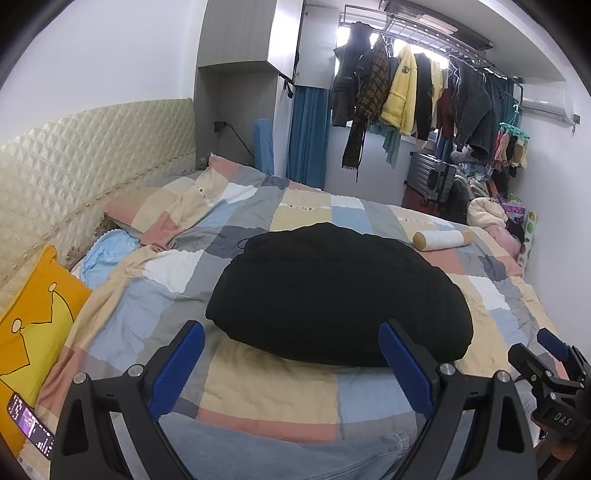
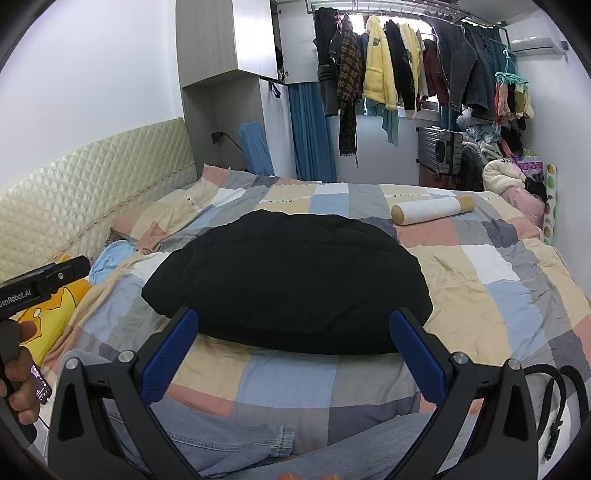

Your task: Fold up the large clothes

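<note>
Both cameras sit low at the near edge of the bed (image 1: 273, 391), each looking forward between its own spread jaws toward the far wall. The left wrist view stands a little to the left, catching the right gripper (image 1: 554, 354) at its right margin. The right wrist view sits to the right, with the left gripper's body at its left margin. Both are close to the black folded garment (image 1: 340, 295), and both share the headboard (image 2: 92, 199), the white roll (image 2: 432, 208) and the hanging clothes rail (image 2: 406, 11).
</note>
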The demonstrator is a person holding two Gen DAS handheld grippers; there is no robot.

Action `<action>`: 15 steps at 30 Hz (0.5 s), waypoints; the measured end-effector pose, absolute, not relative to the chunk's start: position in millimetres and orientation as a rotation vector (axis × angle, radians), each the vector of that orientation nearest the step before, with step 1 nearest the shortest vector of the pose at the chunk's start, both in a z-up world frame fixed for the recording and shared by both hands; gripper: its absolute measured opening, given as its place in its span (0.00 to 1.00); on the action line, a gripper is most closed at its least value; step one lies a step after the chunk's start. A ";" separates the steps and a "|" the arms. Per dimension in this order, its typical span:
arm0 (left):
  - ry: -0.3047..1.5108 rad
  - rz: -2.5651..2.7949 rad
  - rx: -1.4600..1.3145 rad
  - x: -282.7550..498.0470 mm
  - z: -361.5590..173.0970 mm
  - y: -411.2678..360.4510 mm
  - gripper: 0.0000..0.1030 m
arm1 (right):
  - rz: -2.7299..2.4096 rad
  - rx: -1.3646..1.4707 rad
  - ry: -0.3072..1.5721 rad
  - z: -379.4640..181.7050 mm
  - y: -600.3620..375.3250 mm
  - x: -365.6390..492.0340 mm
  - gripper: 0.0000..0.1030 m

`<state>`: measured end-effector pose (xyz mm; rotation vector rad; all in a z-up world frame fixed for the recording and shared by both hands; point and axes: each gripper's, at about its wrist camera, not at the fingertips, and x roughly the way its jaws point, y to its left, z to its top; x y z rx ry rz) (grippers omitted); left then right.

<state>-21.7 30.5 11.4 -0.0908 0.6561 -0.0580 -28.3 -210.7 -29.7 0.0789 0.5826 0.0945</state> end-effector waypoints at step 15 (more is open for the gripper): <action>0.675 -0.062 -0.087 -19.6 8.1 29.2 0.93 | 0.080 0.083 0.579 -28.2 -214.6 -26.9 1.00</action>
